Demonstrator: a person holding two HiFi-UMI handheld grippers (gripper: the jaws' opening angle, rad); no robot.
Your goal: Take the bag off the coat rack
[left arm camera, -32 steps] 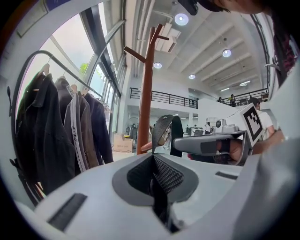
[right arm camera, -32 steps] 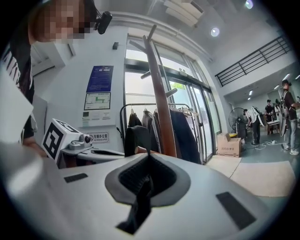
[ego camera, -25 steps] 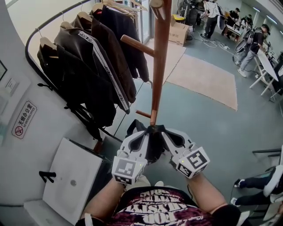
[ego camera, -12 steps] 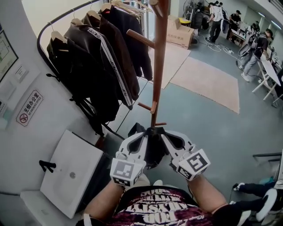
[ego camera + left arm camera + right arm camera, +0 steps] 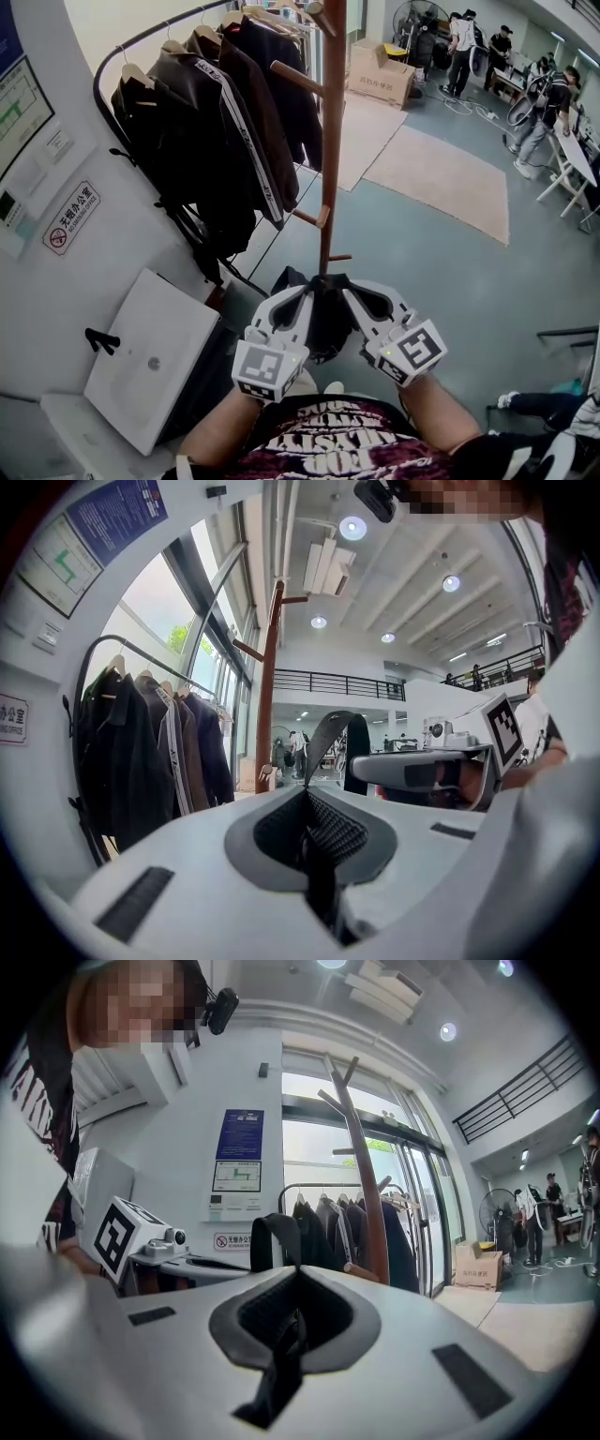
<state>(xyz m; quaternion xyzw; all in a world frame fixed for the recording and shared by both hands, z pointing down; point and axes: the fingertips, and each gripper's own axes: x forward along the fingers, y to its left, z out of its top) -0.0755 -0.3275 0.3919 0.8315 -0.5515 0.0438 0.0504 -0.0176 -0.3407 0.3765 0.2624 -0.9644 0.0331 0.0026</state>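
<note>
My left claw [image 5: 307, 292] was clenched on one black strap [image 5: 330, 731] of the bag [image 5: 323, 323], and my right claw [image 5: 349, 291] was clenched on the other strap [image 5: 266, 1234]. The bag hung between the two claws, close in front of my torso and just beside the lower pole of the wooden coat rack [image 5: 331, 141]. Both straps looped up clear of the rack's pegs. Dark jackets [image 5: 220, 141] hung on a rail to the left.

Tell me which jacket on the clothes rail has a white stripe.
The brown jacket, just right of the leftmost black jacket; the others show no stripe.
</note>
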